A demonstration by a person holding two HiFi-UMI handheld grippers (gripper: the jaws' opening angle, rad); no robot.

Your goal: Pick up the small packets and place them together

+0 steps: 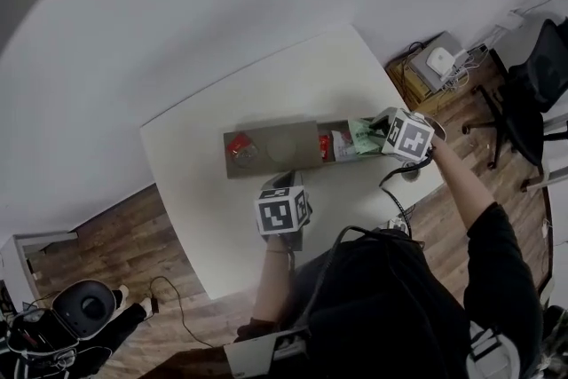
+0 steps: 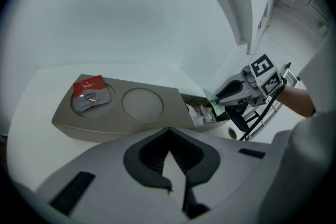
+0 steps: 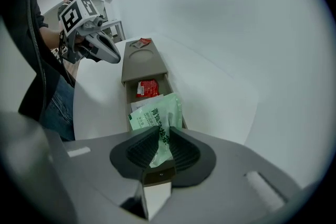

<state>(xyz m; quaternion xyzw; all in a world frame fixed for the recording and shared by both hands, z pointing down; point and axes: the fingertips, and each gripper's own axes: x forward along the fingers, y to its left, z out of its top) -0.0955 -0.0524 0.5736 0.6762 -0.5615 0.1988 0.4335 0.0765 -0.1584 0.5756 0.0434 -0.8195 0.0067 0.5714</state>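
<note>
I'm clamping the green packet (image 3: 157, 115) in the right gripper (image 3: 159, 140) above the tray (image 3: 143, 63); left gripper (image 2: 168, 140) hovering closed, empty.

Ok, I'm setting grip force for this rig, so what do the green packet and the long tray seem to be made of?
Green packet: thin, flexible film, plastic or foil laminate by the look. It has a slight sheen and it folds and creases where the right gripper pinches it.
Tray: rigid, matte grey-brown, probably moulded plastic. Its faces are smooth, the round recesses are cleanly formed, and no grain shows.
</note>
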